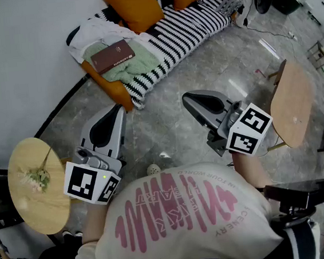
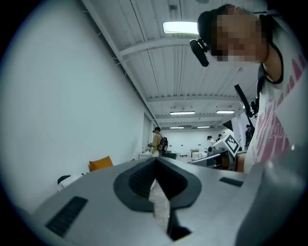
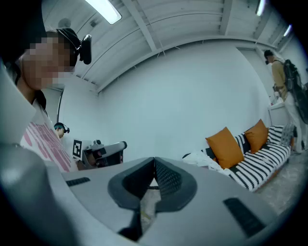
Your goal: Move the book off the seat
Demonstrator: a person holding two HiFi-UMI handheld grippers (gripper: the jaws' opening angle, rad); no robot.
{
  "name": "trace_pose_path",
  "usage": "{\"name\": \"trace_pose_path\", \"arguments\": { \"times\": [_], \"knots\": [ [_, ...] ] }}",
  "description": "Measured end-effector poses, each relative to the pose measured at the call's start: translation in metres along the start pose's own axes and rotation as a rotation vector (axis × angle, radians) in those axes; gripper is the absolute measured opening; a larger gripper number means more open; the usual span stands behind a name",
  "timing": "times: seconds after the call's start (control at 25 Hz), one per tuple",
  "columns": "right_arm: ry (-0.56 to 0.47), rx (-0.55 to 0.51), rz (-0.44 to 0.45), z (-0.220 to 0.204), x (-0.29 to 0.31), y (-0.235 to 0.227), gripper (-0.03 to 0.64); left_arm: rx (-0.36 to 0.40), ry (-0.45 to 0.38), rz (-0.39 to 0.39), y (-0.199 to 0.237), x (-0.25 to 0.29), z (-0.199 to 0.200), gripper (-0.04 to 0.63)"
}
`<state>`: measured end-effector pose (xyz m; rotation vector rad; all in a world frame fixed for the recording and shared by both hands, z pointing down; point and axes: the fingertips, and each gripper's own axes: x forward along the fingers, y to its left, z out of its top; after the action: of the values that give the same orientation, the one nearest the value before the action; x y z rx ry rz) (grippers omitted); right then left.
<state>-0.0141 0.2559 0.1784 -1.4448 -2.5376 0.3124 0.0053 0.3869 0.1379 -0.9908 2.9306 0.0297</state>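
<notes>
Surroundings: a striped sofa point(image 1: 185, 26) is seen past grey floor; a round table point(image 1: 36, 194) with flowers point(image 1: 37, 178) is set at the left and a wooden table point(image 1: 291, 104) at the right.
Book point(image 1: 112, 56): laid flat on the green blanket point(image 1: 135, 65) at the sofa's left end, beside the orange cushions point(image 1: 133, 5).
Book axis: aligned roughly with the sofa's length.
Left gripper point(image 1: 114, 110): jaws closed together, nothing held.
Right gripper point(image 1: 188, 97): jaws closed together, nothing held.
</notes>
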Motion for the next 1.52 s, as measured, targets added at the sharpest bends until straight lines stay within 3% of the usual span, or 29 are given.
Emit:
{"name": "trace_pose_path", "arguments": {
  "times": [0.64,0.92,1.12,1.32,1.52],
  "knots": [
    [0.022,0.000,0.029,-0.001,0.063,0.006,0.012,-0.006,-0.004,0.031,0.056,-0.022,0.002,0.009],
    [0.054,-0.006,0.058,-0.013,0.108,0.017,0.012,-0.071,0.005,0.053,0.094,-0.043,-0.011,0.009],
    [0.082,0.011,0.046,-0.021,0.119,0.010,0.012,-0.051,-0.062,0.021,0.094,-0.055,-0.017,0.009],
    [0.145,-0.001,0.094,-0.031,0.145,0.015,0.012,-0.142,-0.012,0.119,0.121,-0.071,-0.037,0.009],
    [0.170,-0.027,0.108,-0.039,0.165,0.007,0.012,-0.142,0.049,0.183,0.134,-0.076,-0.054,0.009]
  ]
}}
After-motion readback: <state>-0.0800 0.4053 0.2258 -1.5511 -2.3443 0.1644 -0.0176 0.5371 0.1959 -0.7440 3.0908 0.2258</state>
